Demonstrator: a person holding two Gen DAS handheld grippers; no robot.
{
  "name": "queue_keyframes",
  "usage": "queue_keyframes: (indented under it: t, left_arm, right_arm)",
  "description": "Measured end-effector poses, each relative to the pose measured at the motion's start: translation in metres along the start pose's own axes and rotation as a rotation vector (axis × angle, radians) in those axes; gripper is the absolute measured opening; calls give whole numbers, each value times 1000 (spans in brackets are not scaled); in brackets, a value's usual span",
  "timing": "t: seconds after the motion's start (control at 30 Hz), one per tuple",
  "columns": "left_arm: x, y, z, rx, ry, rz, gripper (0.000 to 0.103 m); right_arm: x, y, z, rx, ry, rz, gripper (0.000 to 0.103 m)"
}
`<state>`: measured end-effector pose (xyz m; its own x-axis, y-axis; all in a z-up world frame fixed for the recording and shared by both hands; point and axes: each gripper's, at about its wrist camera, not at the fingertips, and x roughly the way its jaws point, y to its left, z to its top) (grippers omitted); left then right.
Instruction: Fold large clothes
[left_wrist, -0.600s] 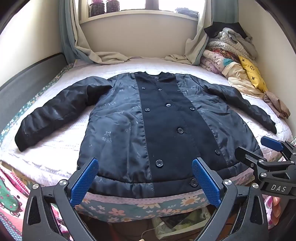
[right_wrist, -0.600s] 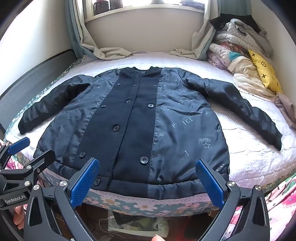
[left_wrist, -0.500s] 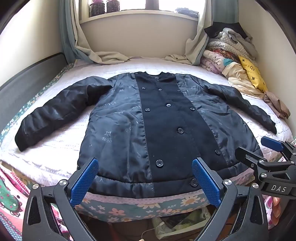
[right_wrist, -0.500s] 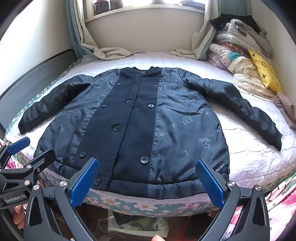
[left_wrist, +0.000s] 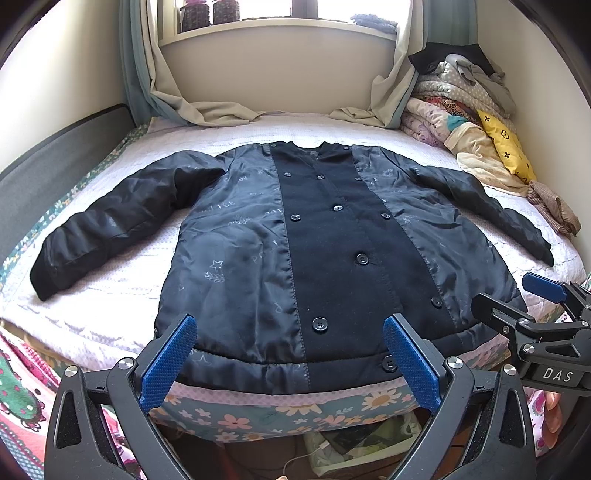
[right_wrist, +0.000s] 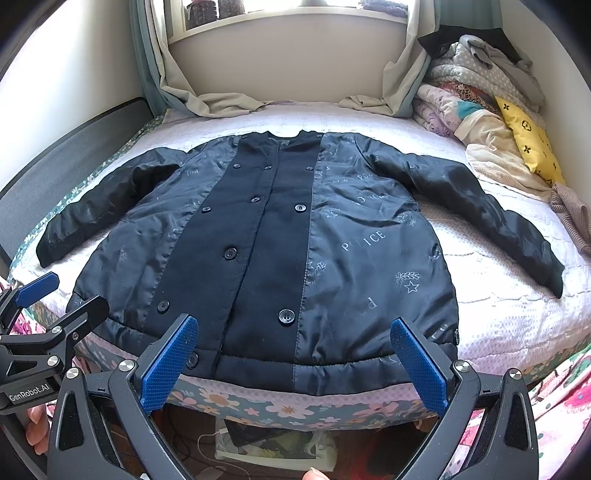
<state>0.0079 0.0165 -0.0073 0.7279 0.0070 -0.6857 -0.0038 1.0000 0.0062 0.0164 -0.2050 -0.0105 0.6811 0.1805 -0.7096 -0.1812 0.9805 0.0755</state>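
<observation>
A large dark navy jacket (left_wrist: 317, 240) lies flat and face up on the bed, buttoned, both sleeves spread out to the sides; it also shows in the right wrist view (right_wrist: 280, 240). Its hem lies at the near bed edge. My left gripper (left_wrist: 291, 354) is open and empty, just in front of the hem's left half. My right gripper (right_wrist: 295, 358) is open and empty, in front of the hem's right half. The right gripper shows at the right edge of the left wrist view (left_wrist: 532, 310); the left gripper shows at the left edge of the right wrist view (right_wrist: 48, 306).
The bed (left_wrist: 110, 310) has a white cover over a floral sheet (left_wrist: 280, 410). A pile of folded clothes and a yellow pillow (left_wrist: 506, 147) sits at the far right corner. Curtains (left_wrist: 207, 110) drape onto the far edge. A grey headboard (left_wrist: 44, 162) runs along the left.
</observation>
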Motion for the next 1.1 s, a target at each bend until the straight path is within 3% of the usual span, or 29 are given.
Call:
queue_keyframes:
  t: [0.7, 1.1]
  left_arm:
    - [2, 6, 0, -18, 7, -1, 102]
    - [2, 5, 1, -27, 13, -1, 102]
  right_arm:
    - [10, -4, 0, 9, 38, 7, 103]
    - [15, -3, -2, -5, 16, -4, 103]
